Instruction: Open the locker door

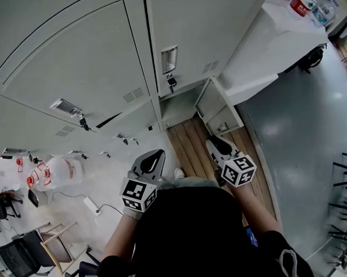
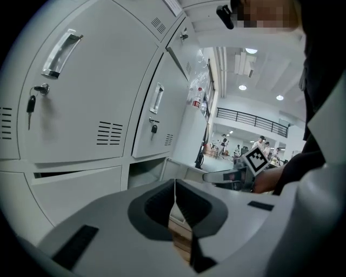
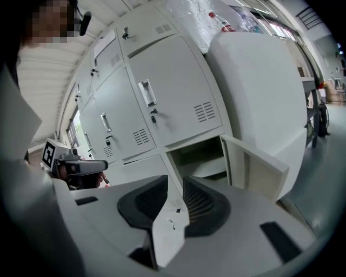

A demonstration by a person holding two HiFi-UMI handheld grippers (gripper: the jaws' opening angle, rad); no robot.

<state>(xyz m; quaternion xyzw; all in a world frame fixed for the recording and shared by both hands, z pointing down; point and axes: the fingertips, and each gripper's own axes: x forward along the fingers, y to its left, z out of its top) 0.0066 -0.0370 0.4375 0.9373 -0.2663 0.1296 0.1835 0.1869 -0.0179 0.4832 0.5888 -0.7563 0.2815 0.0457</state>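
The grey lockers point(image 1: 84, 64) fill the upper left of the head view. One bottom locker stands with its door point(image 1: 217, 108) swung out to the right, its compartment point(image 1: 181, 109) dark and bare. The same door point(image 3: 254, 162) shows just beyond my right gripper point(image 3: 174, 186), whose jaws stand a narrow gap apart with nothing between them. In the head view the right gripper point(image 1: 215, 143) hovers in front of that door, apart from it. My left gripper point(image 1: 154, 156) hangs beside it on the left; its jaws point(image 2: 174, 186) meet, holding nothing.
The closed locker above the open one has a handle point(image 1: 169, 59) and a key point(image 1: 171, 82). A big water bottle point(image 1: 57, 171), a power strip point(image 1: 90, 204) and chairs point(image 1: 23, 253) lie at the left. Wooden planks point(image 1: 191, 146) run under the grippers. A white counter point(image 1: 272, 33) stands at the right.
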